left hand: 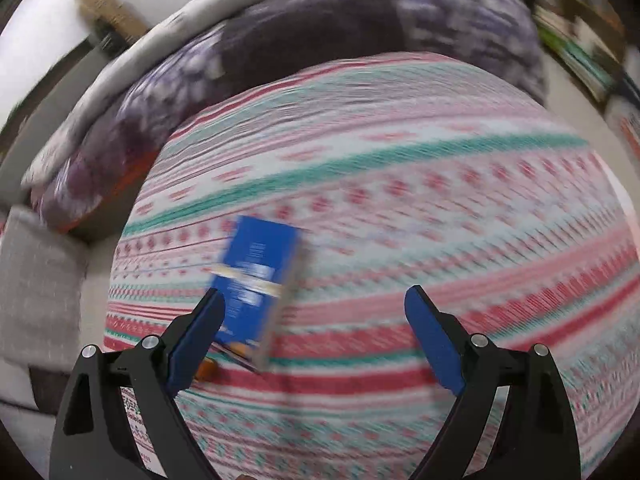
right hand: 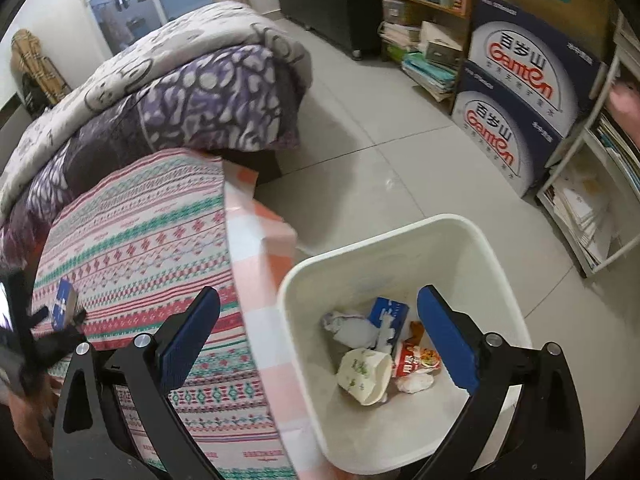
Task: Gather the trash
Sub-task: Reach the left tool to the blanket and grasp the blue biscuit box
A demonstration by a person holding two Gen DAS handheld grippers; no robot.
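Your left gripper [left hand: 314,306] has its jaws spread wide over the patterned cloth [left hand: 400,208] on the surface, gripping nothing. The blue box [left hand: 258,280] stands tilted just ahead of the left jaw, touching or almost touching its pad (the view is smeared by motion, so you cannot tell which). A small orange thing [left hand: 208,368] lies under that jaw on the cloth. Your right gripper [right hand: 318,306] also has its jaws wide and empty, hovering above the white bin [right hand: 496,264] on the floor. Between those jaws, inside the bin, lie a paper cup [right hand: 366,372], a blue-and-white carton [right hand: 388,312] and crumpled wrappers [right hand: 416,356].
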